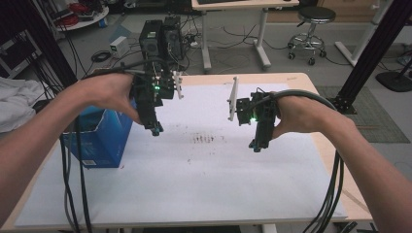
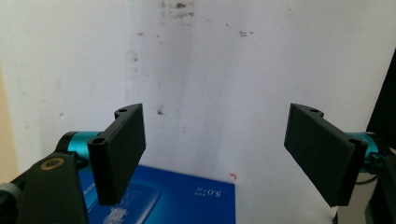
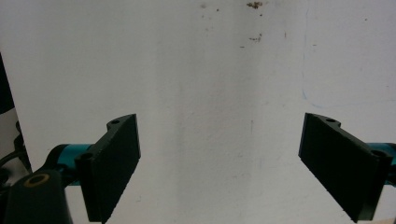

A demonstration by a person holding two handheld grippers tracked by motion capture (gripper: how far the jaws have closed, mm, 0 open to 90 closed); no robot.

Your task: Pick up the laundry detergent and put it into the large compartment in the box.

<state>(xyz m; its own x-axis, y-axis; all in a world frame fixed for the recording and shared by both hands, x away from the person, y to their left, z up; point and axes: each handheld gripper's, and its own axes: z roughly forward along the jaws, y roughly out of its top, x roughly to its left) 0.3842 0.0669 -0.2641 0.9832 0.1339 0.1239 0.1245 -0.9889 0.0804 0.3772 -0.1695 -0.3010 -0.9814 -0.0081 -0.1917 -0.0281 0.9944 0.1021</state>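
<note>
While your left gripper (image 1: 155, 130) hangs beside the blue cardboard box (image 1: 104, 141), its jaws are spread wide with nothing between them. That box sits at the left edge of the white surface (image 1: 194, 184), and one corner peeks in low in the left gripper view (image 2: 177, 198). It looks light and stiff, but its thin walls could dent (so squeeze gently). Its printed sides may be a bit slippery. Take hold of the top rim of one wall. Your right gripper (image 1: 256, 145) is spread wide too, holding nothing.
</note>
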